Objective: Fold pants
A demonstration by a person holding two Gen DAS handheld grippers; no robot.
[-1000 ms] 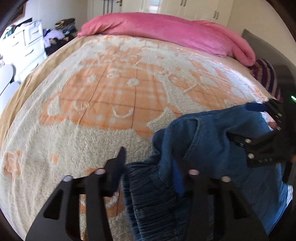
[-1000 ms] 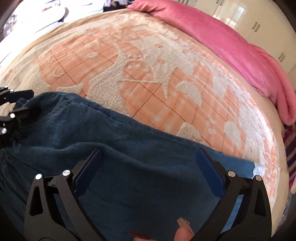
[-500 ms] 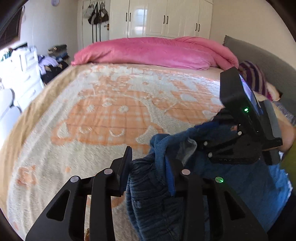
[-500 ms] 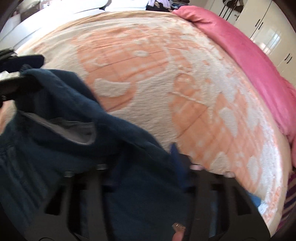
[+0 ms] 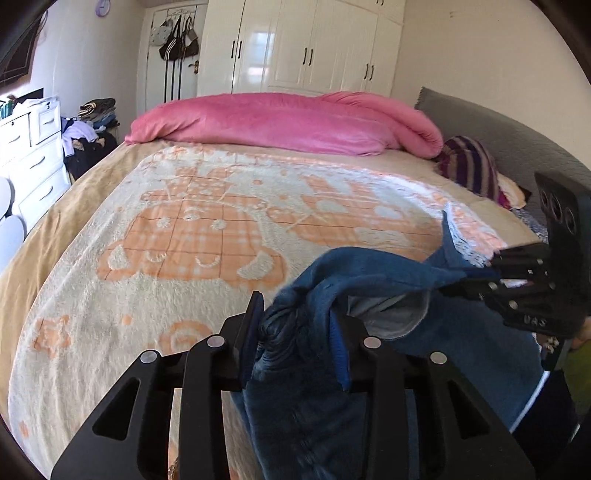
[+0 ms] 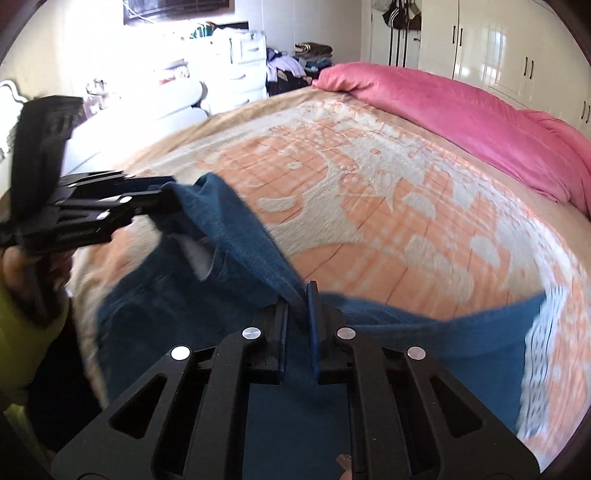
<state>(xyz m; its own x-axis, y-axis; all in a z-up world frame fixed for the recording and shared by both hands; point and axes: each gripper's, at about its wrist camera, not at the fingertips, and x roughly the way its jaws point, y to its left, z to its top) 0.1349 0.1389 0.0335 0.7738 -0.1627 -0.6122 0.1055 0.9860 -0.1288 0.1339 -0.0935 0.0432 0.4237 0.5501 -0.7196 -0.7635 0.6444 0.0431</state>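
I've got the blue pants (image 5: 369, 280) pinched in both grippers, left gripper (image 5: 295, 325) clamped on a bunched wad, right gripper (image 6: 297, 314) nipping a thin edge above the blanket (image 5: 184, 258), and that thin bite could slip if I pull them taut.

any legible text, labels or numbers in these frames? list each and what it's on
"UAS": embossed on the right gripper body, as best it reads in the left wrist view.
Marking on the left gripper body in the right wrist view: too blurred to read.
Wall clock: too small to read.
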